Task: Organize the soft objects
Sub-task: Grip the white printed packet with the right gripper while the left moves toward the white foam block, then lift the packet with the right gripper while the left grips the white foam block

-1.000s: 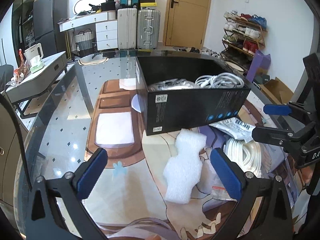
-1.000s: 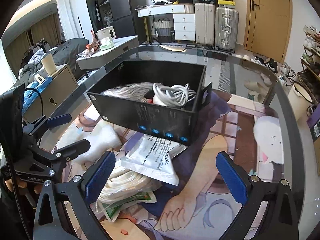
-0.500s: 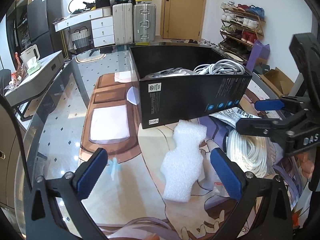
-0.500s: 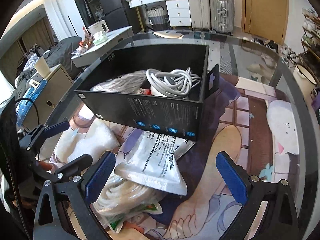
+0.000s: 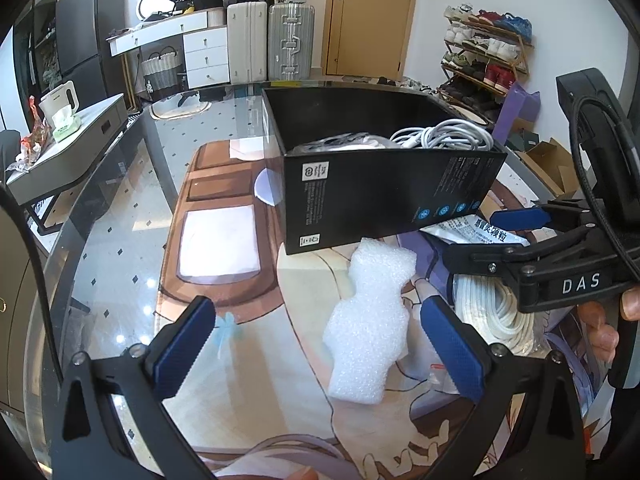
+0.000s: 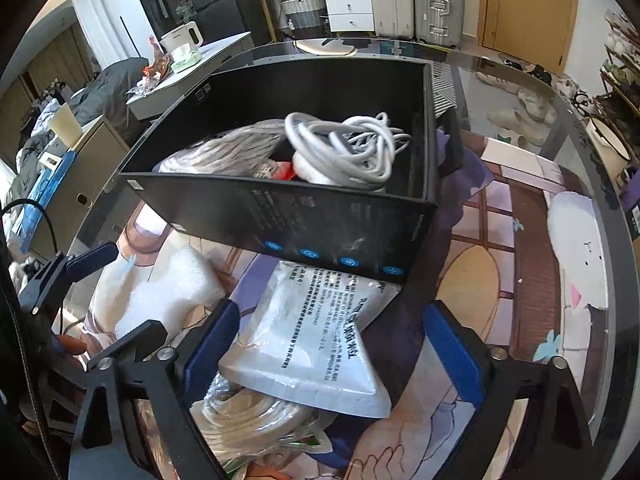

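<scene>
A black open box (image 5: 384,196) (image 6: 320,216) stands on the table and holds a coil of white cable (image 6: 348,148) and a bagged grey bundle (image 6: 224,152). In front of it lie a white foam piece (image 5: 372,320) (image 6: 168,292), a white printed pouch (image 6: 316,336) (image 5: 476,232) and a bagged white rope coil (image 5: 492,312) (image 6: 248,416). My left gripper (image 5: 316,348) is open, low over the table, with the foam piece between its fingers. My right gripper (image 6: 332,356) is open, over the pouch and the rope coil.
The glass table (image 5: 120,248) carries a printed mat (image 5: 224,232). A grey side cabinet (image 5: 64,156) with a kettle stands at the left. Suitcases (image 5: 268,40) and a door are behind. A shoe rack (image 5: 484,64) stands at the right.
Both grippers have moved forward and down toward the items in front of the box. The right gripper now hangs right over the pouch and the rope coil. Both stay open.
</scene>
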Demonstrator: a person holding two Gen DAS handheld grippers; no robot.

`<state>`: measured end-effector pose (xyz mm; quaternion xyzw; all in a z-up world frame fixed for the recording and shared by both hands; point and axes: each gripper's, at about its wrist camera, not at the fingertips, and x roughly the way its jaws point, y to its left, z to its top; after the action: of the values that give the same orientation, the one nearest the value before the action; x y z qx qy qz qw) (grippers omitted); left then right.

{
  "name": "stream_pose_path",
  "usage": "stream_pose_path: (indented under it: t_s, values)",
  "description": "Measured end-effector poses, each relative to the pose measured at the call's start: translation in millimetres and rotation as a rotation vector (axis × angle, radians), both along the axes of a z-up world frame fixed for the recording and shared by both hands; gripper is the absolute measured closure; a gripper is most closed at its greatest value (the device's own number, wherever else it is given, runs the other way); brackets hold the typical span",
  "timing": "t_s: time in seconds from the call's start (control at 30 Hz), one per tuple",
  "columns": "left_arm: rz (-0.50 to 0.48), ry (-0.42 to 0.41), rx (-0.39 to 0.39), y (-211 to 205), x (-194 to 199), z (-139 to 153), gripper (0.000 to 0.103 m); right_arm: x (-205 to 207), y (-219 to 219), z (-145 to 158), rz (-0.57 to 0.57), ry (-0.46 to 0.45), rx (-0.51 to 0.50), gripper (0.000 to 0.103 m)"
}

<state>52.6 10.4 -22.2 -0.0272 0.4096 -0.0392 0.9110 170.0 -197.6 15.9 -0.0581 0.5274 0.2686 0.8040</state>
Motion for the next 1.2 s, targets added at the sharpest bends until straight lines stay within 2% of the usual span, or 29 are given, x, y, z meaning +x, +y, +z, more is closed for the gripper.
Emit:
stream_pose_path:
  t_s: [0.07,0.23,0.47,0.87,1.2]
  values:
    - [0.001,0.002,0.001,1,0,0,0.000,-1,-3,-1,0.003,0.009,0.015,0.017]
    - [0.000,0.001,0.000,1,0,0,0.000,-5,-5,-1,0.009,0.007,0.032,0.023]
    - [0.001,0.002,0.001,1,0,0,0.000,-6,-13,1,-0.005,0.002,0.053,0.039]
    - [0.001,0.006,0.005,1,0,0,0.000,-13,-36,11,-0.027,-0.020,0.105,0.057]
    - [-0.001,0.013,0.015,-1,3,-1,0.000,-15,-46,16,-0.022,-0.031,0.135,0.061]
